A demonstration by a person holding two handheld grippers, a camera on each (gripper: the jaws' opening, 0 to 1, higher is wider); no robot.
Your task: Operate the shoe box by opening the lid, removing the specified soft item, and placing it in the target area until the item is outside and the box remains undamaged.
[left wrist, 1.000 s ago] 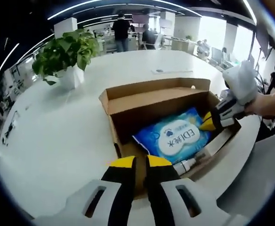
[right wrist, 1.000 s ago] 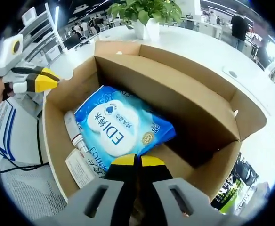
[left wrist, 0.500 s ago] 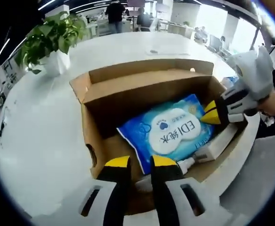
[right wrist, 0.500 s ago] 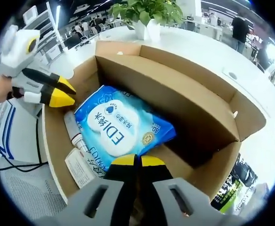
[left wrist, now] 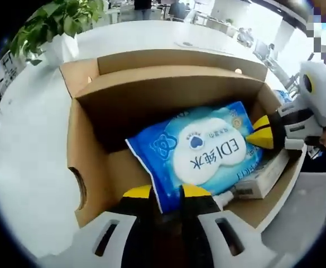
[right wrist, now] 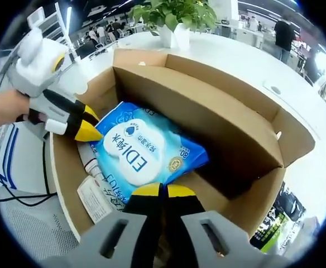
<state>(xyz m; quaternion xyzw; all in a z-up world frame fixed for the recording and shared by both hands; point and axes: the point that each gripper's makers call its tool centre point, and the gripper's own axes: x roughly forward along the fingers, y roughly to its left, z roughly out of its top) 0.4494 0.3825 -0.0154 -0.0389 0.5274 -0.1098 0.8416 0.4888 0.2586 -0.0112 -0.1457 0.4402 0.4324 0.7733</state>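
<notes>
Open-plan office behind; white table [left wrist: 23, 145] carrying one brown cardboard shoe box [right wrist: 219, 120], lid folded back and standing along the far side. We record inside it one soft blue wipes pack [left wrist: 199, 153], lying flat on the box floor, its long axis running diagonally across the box; in the left gripper view one short end points at our left tool [left wrist: 166, 192], the other at the right tool [left wrist: 260, 138]. Beside the pack, toward the near wall in the right gripper view: one small white bottle [right wrist: 86, 153] and one flat white carton [right wrist: 99, 204], both partly under the pack's edge. One potted plant [right wrist: 171, 17] stands on the table beyond the box. Left tool: jaws narrowly parted, just at the pack's near end, holding nothing we can see. Right tool [right wrist: 157, 192]: yellow tips together, over the pack's edge; whether it pinches the pack we cannot tell. People stand in the background.
</notes>
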